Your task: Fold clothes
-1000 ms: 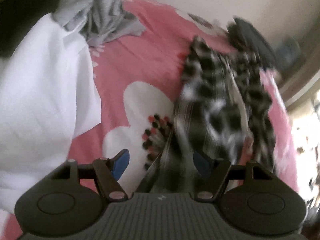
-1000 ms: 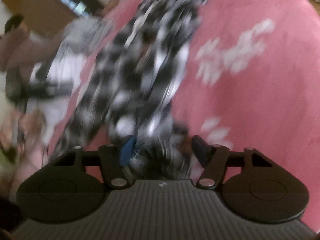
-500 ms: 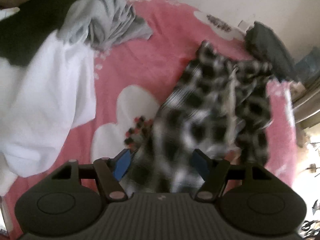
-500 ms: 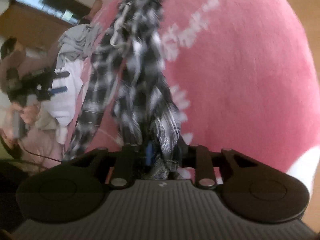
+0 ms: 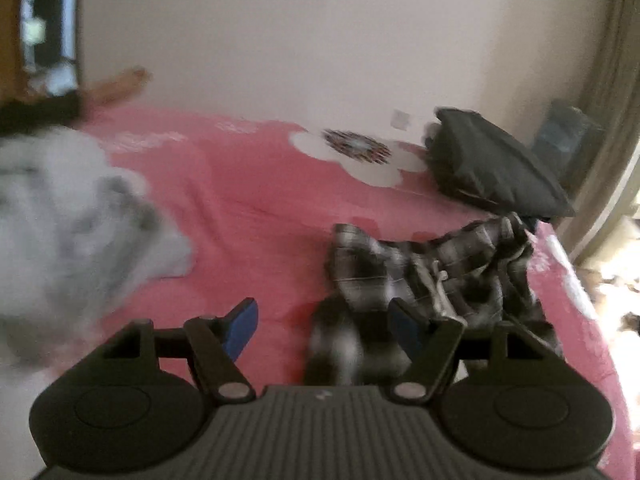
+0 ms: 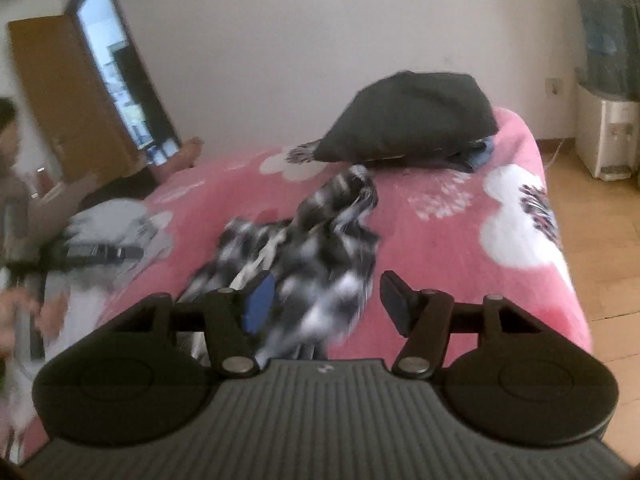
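In the left wrist view, the black-and-white checked cloth garment [image 5: 436,280] lies bunched up and wrinkled on the pink fleece blanket with big white flowers [image 5: 256,184]. It is not folded and not flat. It sits a little to the right of the middle, and its near end runs down toward the left gripper [image 5: 323,322]. The two blue-tipped fingers [image 5: 240,326] stand wide apart. The cloth seems to lie below and between them, but I cannot tell if it touches them, and they do not squeeze it. A blurry pile of grey and white clothes [image 5: 76,216] sits on the left, and a dark grey pillow [image 5: 496,168] rests at the far end by the wall. In the right wrist view, the same checked garment [image 6: 316,248] is a blurry heap in the middle of the pink blanket [image 6: 452,240], with one end reaching toward the dark pillow [image 6: 412,120]. The right gripper [image 6: 327,298] is also wide open. The cloth shows in the gap between its fingers [image 6: 260,300], yet nothing is pinched. I think the job now is getting this garment laid out. It is loose and floppy, so the next move likely calls for finding an edge or corner, gripping it well, and pulling it smooth before any fold can be made.
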Motion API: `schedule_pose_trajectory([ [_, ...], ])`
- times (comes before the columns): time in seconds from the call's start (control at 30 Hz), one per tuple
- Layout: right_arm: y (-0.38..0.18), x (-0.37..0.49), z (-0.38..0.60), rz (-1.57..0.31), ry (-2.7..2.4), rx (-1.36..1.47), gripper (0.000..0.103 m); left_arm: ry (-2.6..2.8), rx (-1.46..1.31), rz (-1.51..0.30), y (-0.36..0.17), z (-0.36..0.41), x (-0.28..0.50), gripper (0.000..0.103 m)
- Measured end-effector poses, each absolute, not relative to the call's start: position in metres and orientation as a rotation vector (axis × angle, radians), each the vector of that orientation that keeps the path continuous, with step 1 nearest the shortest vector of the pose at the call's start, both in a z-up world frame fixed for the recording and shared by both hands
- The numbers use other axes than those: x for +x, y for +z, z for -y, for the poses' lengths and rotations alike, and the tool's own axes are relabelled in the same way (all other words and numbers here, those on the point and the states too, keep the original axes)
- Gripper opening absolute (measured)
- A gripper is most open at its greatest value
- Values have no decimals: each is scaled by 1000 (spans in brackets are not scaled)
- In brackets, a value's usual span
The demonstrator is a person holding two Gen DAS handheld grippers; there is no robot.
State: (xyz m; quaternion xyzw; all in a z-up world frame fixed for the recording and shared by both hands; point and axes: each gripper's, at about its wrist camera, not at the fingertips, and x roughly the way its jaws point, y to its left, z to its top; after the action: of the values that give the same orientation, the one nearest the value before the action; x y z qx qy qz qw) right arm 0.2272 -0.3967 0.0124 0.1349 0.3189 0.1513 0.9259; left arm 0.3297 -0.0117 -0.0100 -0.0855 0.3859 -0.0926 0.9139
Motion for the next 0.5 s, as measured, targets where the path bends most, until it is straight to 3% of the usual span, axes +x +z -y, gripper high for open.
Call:
schedule_pose_trajectory([
  [0.2, -25, 347, 392, -774, 220, 360, 58, -309, -196, -816, -60, 29, 380, 72],
  [0.37, -53, 400, 379, -764, 224, 403, 64, -298, -187, -804, -85, 35, 403, 57],
  [0.47, -70, 420, 369, -742, 215, 396, 64, -269, -209, -782, -89, 37, 410, 29],
  [0.5, -76, 424, 368, -740, 215, 411, 62, -265, -210, -777, -87, 37, 413, 13],
])
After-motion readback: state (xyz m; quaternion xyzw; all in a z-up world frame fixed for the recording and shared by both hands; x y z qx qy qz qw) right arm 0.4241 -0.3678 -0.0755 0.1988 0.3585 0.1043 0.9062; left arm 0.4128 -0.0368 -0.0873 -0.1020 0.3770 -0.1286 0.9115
